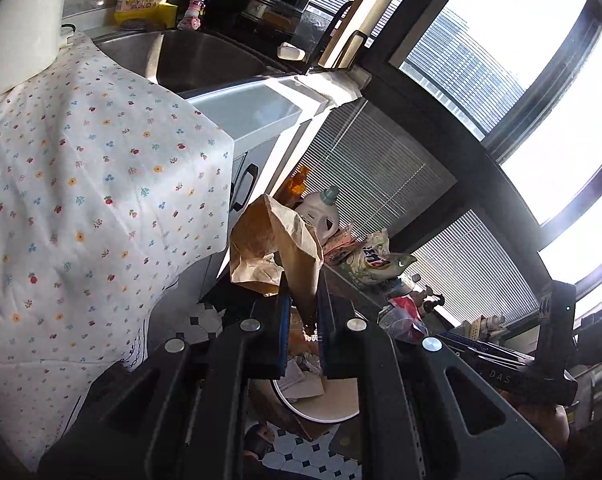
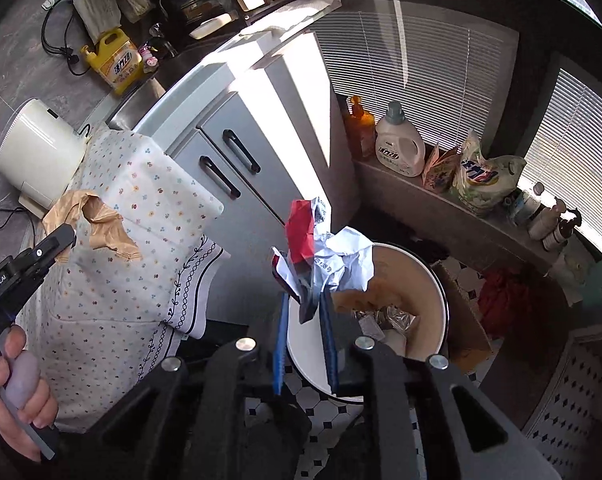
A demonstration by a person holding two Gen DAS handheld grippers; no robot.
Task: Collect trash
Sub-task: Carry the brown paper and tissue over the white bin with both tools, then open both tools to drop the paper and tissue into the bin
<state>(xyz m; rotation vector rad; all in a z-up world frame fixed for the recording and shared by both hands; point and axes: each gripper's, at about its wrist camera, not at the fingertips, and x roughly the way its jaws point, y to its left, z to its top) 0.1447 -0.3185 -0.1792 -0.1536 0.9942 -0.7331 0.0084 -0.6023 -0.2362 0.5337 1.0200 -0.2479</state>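
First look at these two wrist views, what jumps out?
The right gripper is shut on crumpled red-and-white paper above a round white bin on the tiled floor. The left gripper pinches a brown paper bag beside the floral cloth draped over the counter.

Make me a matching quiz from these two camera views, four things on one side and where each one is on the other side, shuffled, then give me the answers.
Things:
1. brown paper bag
2. crumpled red and white paper
3. yellow detergent jug
4. white laundry bottle

Places:
A. on the ledge below the window blinds
B. pinched in the right tool, above the white bin
C. on the counter beside the sink
D. pinched in the left tool

Pairs: 1-D, 2-B, 3-C, 4-A
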